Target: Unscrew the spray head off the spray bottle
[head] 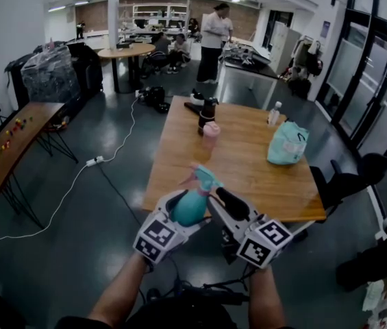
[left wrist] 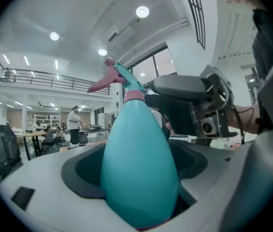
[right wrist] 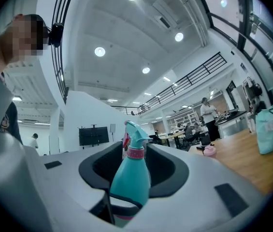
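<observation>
Spray bottle [head: 190, 210] held up in the air at the worktop's [head: 248, 166] near edge, its teal body clamped between the fingers of the left gripper [left wrist: 138, 170]. The right gripper [right wrist: 131, 166] has its fingers apart either side of the neck, under the spray head [right wrist: 135, 132] — not pressing. Farther back on the worktop sit a pink container [head: 210, 134] and a teal bag [head: 287, 144].
</observation>
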A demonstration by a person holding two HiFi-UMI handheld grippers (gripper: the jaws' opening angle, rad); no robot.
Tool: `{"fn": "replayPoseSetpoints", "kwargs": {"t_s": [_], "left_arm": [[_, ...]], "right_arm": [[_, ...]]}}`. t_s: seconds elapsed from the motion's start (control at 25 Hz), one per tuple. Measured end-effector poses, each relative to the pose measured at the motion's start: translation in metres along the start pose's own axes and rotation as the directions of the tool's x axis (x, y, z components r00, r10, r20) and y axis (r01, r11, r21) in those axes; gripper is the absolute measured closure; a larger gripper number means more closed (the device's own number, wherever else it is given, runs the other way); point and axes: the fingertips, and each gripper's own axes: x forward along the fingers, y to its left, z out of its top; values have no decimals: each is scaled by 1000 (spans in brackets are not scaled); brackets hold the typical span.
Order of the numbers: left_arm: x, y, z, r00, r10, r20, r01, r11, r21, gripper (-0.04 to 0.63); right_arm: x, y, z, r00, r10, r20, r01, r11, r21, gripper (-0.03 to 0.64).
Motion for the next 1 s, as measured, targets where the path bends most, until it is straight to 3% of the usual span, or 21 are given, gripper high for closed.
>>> {"fn": "replayPoseSetpoints", "kwargs": {"t_s": [0.32,0.56,0.76,1.0], "left_arm": [[6,14,-5,990,131,-44,-128,990,65,178],[7,12,-8,986,155,-66,-149,985,87,179],[7,6,-7,990,123,-62,-118,990,80,178],[6,-5,-1,999,17,-37,-15,998,57,179]], "right_arm": [[20,-14,-7,990,-125,-60,127,991,30,472],[26,-17,-9,981,-180,-76,183,983,33,472],[26,-16,-11,980,-181,-87,183,983,11,471],[21,-9,-6,993,-96,-74,98,995,22,483]]}}
